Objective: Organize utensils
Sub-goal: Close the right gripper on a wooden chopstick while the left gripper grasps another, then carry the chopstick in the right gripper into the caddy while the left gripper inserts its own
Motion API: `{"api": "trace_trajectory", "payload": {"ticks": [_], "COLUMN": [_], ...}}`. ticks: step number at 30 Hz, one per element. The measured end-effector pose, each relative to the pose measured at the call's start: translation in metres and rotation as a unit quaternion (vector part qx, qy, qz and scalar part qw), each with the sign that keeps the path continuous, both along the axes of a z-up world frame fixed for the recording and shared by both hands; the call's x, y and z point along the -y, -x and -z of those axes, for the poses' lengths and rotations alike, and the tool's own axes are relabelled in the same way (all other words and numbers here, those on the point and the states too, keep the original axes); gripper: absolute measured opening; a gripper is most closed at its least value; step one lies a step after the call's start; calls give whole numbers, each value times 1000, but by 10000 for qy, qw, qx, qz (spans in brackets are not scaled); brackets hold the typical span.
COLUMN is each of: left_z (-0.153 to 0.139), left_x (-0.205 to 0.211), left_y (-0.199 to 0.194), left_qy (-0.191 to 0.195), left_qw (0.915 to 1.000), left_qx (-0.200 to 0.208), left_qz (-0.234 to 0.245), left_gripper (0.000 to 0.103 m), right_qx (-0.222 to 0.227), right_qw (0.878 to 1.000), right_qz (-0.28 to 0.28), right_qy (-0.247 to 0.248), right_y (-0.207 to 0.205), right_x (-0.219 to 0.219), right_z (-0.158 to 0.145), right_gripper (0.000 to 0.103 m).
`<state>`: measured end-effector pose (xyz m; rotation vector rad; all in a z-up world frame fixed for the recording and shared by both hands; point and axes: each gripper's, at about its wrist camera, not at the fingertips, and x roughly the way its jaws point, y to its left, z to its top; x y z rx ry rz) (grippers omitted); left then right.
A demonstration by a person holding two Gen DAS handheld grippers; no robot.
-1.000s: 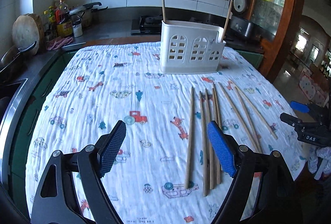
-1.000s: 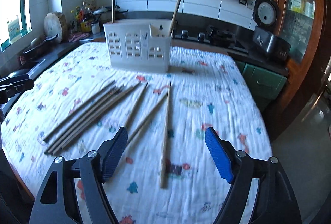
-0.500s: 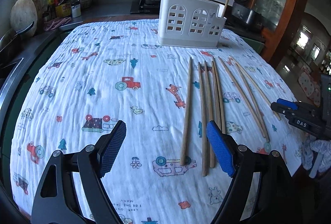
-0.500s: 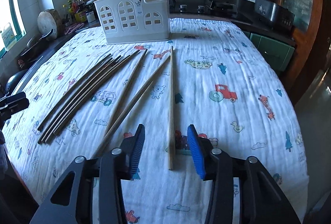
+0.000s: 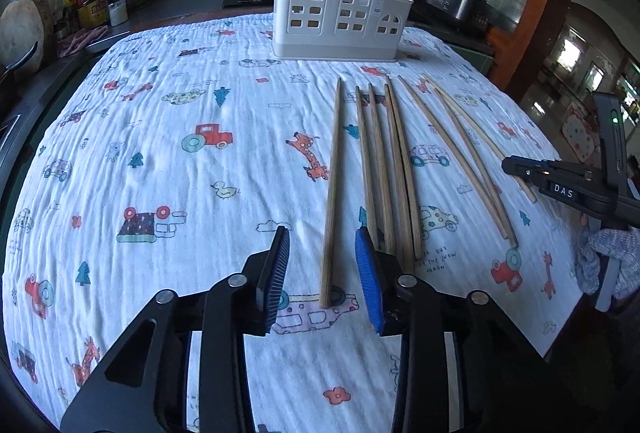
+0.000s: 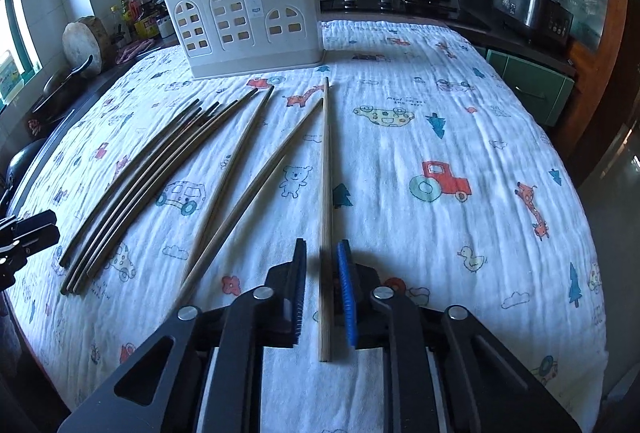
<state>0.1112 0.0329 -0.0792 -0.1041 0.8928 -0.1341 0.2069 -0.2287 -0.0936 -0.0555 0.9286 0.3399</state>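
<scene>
L gripper closing round a chopstick, pads not touching yet. R gripper closing on another stick, gap still visible.

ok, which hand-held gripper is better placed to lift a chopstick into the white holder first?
Right hand-held gripper: jaws closing, nearly touching its light wooden chopstick. Left hand-held gripper is closing too, with a wider gap around its chopstick.

Left tool closing — chopstick between
</scene>
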Motion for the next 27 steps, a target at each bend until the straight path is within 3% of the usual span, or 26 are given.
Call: {"api": "trace_trajectory", "payload": {"ticks": [6, 18, 22, 27], "left_z": [10, 18, 18, 16], "left_x": [7, 11, 18, 19], "left_y": [-14, -30, -31, -31], "left_qy": [-26, -107, -357, -364], "left_qw": [9998, 9995, 9990, 9989], "left_qx": [-159, -301, -269, -294], "left_qz": [120, 53, 63, 21], "left_gripper": [17, 14, 13, 6], "right_qx": [25, 39, 43, 67], "right_qw": [10000, 9999, 10000, 9999], "right_qz": [21, 28, 28, 43], "right_qy": [53, 90, 82, 88], "right_y": [1, 2, 2, 2], "right_x": [1, 0, 0, 0], "right_z": [0, 0, 1, 0], "right_gripper": [7, 8, 8, 7]}}
